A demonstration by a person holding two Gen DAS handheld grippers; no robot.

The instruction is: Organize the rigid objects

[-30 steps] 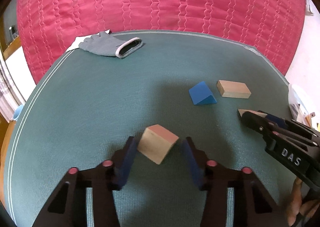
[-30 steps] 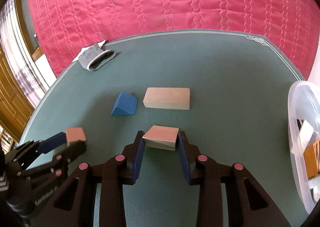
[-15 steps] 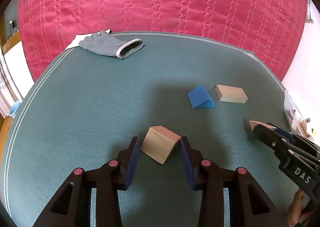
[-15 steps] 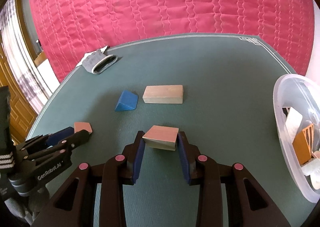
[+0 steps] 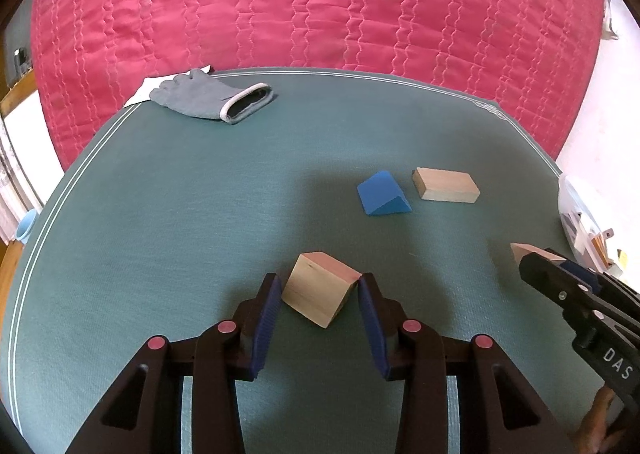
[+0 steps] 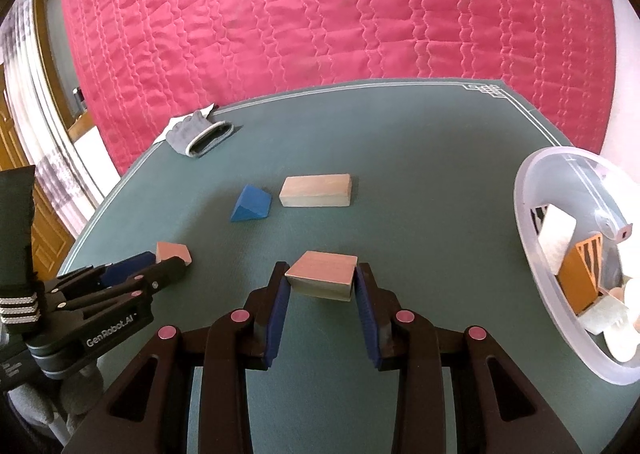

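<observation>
My left gripper (image 5: pixel 319 296) is shut on a wooden cube (image 5: pixel 320 293), held tilted above the green table (image 5: pixel 180 193). It also shows in the right wrist view (image 6: pixel 170 262), at the left. My right gripper (image 6: pixel 320 286) is shut on a flat wooden block (image 6: pixel 323 279), held over the table. Its tip with the block's corner (image 5: pixel 522 252) shows at the right of the left wrist view. A blue wedge (image 5: pixel 383 193) (image 6: pixel 251 203) and a long wooden block (image 5: pixel 446 185) (image 6: pixel 316 190) lie side by side on the table beyond both grippers.
A clear plastic bin (image 6: pixel 532 189) with several pieces inside stands at the table's right edge. A grey glove (image 5: pixel 212 98) (image 6: pixel 200 132) lies at the far left corner. A red quilted cover (image 5: pixel 320 1) hangs behind the table.
My left gripper has closed on the wooden cube and lifted it. Both grippers have pulled back and up from the table, and the bin has come further into the right wrist view.
</observation>
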